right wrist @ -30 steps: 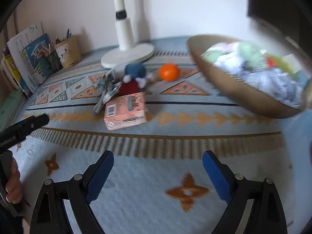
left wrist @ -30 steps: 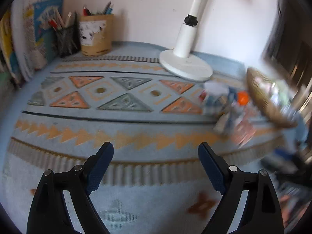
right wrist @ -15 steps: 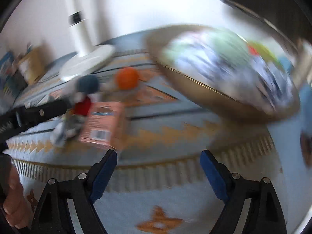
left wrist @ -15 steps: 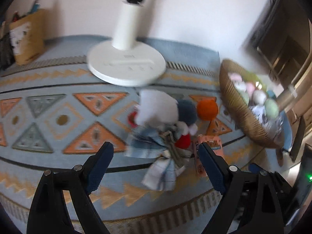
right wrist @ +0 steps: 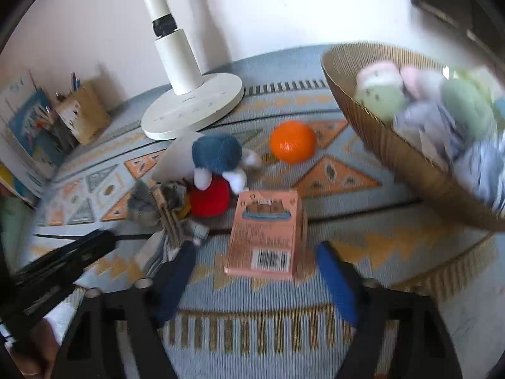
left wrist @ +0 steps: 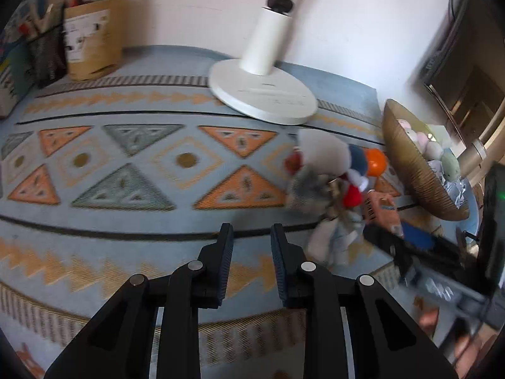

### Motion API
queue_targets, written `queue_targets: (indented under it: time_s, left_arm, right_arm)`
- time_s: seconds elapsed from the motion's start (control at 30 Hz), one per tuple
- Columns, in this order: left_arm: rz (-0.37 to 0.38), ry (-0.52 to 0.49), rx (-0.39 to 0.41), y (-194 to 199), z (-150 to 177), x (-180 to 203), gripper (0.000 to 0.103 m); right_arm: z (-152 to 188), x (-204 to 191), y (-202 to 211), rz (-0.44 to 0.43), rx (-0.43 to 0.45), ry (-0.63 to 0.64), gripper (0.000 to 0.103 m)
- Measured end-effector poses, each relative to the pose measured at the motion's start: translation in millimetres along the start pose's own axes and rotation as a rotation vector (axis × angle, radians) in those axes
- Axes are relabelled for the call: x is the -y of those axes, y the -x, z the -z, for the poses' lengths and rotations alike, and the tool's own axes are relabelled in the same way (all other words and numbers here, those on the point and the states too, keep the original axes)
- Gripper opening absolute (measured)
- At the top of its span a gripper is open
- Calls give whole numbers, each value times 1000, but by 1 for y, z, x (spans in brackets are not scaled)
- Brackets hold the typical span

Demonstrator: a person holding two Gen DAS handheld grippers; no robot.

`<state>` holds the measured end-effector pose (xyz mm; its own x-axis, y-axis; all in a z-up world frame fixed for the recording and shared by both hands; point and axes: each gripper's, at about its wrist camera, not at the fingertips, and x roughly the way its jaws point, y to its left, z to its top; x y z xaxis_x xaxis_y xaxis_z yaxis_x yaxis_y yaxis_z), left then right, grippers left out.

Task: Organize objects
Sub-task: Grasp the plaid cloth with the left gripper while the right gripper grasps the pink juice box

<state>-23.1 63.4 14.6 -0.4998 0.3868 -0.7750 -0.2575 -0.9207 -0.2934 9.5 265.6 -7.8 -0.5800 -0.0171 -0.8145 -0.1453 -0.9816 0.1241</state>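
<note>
A pink card box (right wrist: 264,240) lies on the patterned mat, just ahead of my open right gripper (right wrist: 257,281), between its fingers' line. Behind it are a blue, red and white plush toy (right wrist: 214,170), an orange ball (right wrist: 293,146) and grey folded cloths with a clothespin (right wrist: 164,218). The same pile shows in the left wrist view (left wrist: 331,183), to the right of my left gripper (left wrist: 251,246), which is nearly shut and empty above the mat. A woven basket (right wrist: 407,164) full of soft toys stands at the right.
A white lamp base (right wrist: 192,110) stands behind the pile. A cardboard pen holder (left wrist: 91,44), a mesh pen cup (left wrist: 47,53) and books stand at the back left. The basket also shows in the left wrist view (left wrist: 410,164).
My left gripper has closed from wide open to nearly shut and swung left. My right gripper has moved in close to the pink box.
</note>
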Motion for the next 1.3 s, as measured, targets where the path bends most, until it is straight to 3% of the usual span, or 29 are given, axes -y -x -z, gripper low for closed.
queue_targets:
  time_s: [0.07,0.1,0.17,0.2,0.27,0.3,0.37,0.43,0.5,0.57,0.6,0.63,0.7,0.8,0.87,1.0,1.1,1.2,1.3]
  left_arm:
    - [45,17,-2,4,2,-4,22]
    - [68,27,1,5,2,-4,22]
    - [117,30,6,7,-1,3,32]
    - [130,17,11,7,-2,10,44]
    - [134,-17,14,1,-5,31,56]
    - [122,-40,12,-3,-7,43,68]
    - [91,-67,15,-12,-10,60,72]
    - [49,-94,-3,-25,-12,74,72]
    - [-45,-123,-19,-38,-13,83,69]
    - [-129,-179,0,-42,-10,90,53]
    - [-161,-206,7,-42,-8,92,38]
    - [-157,-211,10,-40,-7,90,26]
    - [-110,-184,9,-32,-6,79,22]
    - [-70,-177,46,-2,6,59,21]
    - [-98,-173,71,17,19,47,21]
    - [-123,-115,112,44,45,18,21]
    - [-117,-29,141,51,52,-1,21]
    - [-111,-3,170,53,51,-7,21]
    - [-105,-15,161,51,51,-5,21]
  right_arm:
    - [-1,-2,-2,36,16,20,52]
    - [0,-3,-1,60,24,37,41]
    - [4,6,5,36,20,48,40]
    - [7,12,9,16,17,40,40]
    - [12,20,15,24,21,34,40]
    - [17,27,18,32,28,31,40]
    - [20,31,21,4,42,25,40]
    - [21,34,22,-17,46,18,40]
    - [21,31,21,-8,47,33,40]
    - [20,26,20,-12,49,49,40]
    - [20,25,20,-16,50,53,40]
    - [20,25,20,-22,53,55,40]
    - [21,26,23,-40,59,55,40]
    - [27,25,34,-116,60,75,40]
    - [35,21,42,-152,50,108,40]
    - [57,16,47,-173,-2,149,40]
    - [65,13,47,-150,7,168,40]
    - [63,13,45,-192,-8,137,58]
    - [65,5,45,-163,2,157,57]
